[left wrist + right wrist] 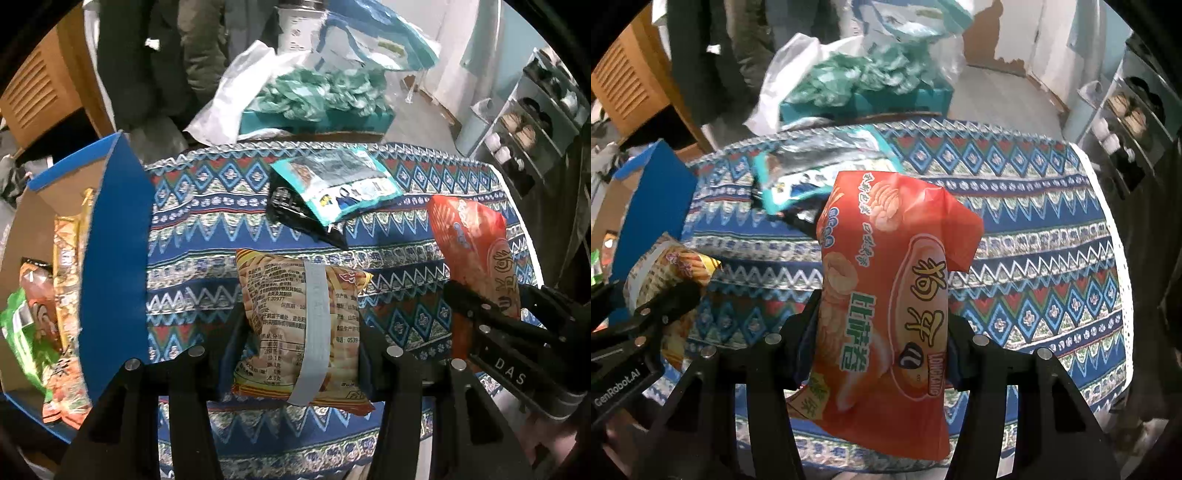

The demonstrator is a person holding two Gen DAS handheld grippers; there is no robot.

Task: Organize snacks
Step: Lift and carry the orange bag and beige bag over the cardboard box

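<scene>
My left gripper (301, 343) is shut on a yellow snack bag (273, 295) with a grey seam strip, held clear above the patterned tablecloth (207, 229). In the right wrist view, my right gripper (882, 339) is shut on a red-orange snack bag (886, 258), also lifted off the cloth. Each view catches the other gripper at its edge: the right gripper (484, 314) with the red-orange bag (472, 236), and the left gripper (665, 306) with the yellow bag (661, 266). A blue cardboard box (114, 240) at the left holds several snack bags (62, 295).
A teal packet (336, 181) lies on a black packet (291, 210) at the back of the table. Behind the table stand a teal box of crumpled paper (317, 99) and a white plastic bag (232, 99). A shoe rack (524, 125) is at the right, a wooden chair (40, 92) at the left.
</scene>
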